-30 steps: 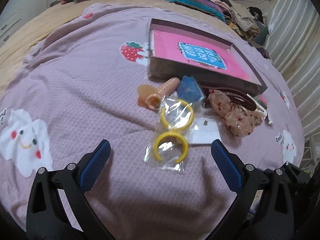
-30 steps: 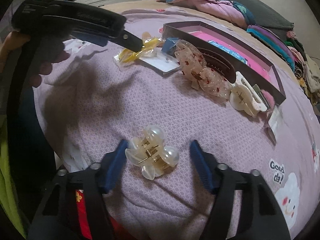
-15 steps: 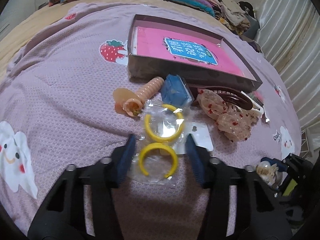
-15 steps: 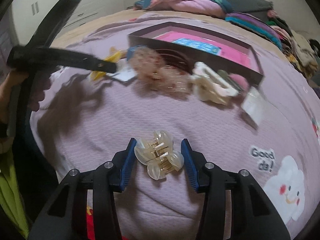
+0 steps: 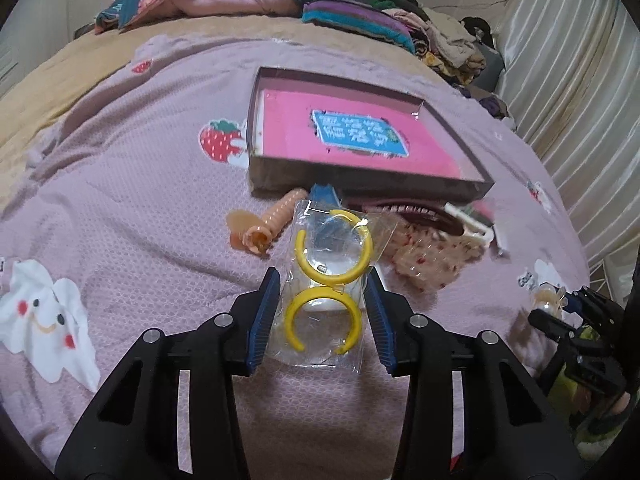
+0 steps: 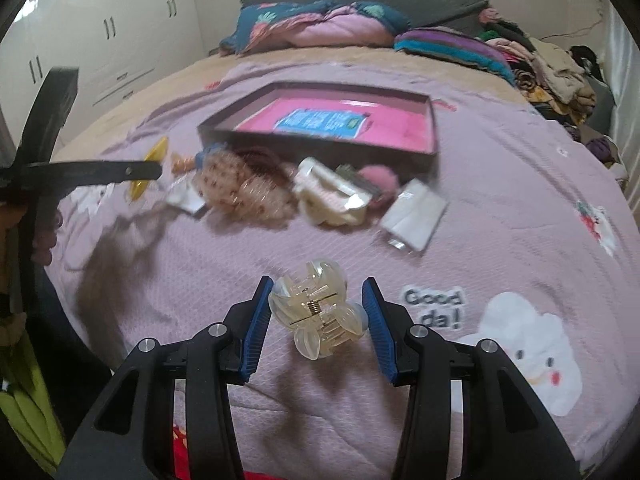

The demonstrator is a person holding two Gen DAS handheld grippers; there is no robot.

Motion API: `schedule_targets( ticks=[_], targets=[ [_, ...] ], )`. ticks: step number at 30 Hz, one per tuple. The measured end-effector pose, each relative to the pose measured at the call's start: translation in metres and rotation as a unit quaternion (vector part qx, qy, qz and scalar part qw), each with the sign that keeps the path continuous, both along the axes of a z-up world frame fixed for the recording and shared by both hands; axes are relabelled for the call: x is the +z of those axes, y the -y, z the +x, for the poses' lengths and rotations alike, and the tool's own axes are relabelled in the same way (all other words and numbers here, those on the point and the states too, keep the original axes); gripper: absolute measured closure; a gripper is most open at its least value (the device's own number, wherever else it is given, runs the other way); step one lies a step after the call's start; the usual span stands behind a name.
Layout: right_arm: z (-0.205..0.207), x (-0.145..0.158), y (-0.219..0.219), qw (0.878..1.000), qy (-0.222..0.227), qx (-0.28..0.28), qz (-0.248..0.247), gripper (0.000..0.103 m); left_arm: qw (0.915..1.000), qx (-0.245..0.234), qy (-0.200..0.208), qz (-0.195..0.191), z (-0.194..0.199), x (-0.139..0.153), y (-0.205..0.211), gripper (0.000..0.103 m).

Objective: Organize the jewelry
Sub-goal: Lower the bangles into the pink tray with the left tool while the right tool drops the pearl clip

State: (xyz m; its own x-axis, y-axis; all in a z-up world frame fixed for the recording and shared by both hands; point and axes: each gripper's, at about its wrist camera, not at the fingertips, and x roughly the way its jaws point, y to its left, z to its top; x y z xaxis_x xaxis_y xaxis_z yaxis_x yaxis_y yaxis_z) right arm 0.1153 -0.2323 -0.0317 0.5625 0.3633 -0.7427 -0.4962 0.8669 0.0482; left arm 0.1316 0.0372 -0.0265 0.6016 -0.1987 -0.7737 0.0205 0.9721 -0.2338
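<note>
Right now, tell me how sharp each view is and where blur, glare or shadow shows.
Left wrist view: mostly sharp, fisheye bends the bed's edges; glare on the clear packet of yellow rings that the left gripper grips. Right wrist view: the pearl hair clip in the right gripper is crisp, the accessory pile and box are motion-blurred, a soft shadow lies at left.

Between the left gripper's [image 5: 322,316] ribbed blue pads, the bag [image 5: 324,280] is clear glossy plastic with smooth yellow plastic rings [image 5: 320,312], the clip [image 6: 318,312] between the right gripper's [image 6: 318,320] pads is glossy translucent plastic with a metal spring, over matt textured cloth [image 5: 120,200].
</note>
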Motion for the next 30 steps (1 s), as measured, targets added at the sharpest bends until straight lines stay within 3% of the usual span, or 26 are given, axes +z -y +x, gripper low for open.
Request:
schedule_targets(
  ticks=[15,22,30],
  targets=[
    [0.054,0.079,0.021,0.995,0.081,-0.028,0.042,0.059,0.9993,-0.003,0.035,0.011,0.046,0.041,0.016,0.069],
    [0.083,0.091,0.011,0.994,0.093,-0.020,0.053,0.059,0.9994,0.005,0.030,0.014,0.075,0.040,0.019,0.068],
    [0.120,0.088,0.001,0.995,0.072,-0.020,0.067,0.059,0.9996,0.016,0.009,0.020,0.112,0.022,0.024,0.068]
  ],
)
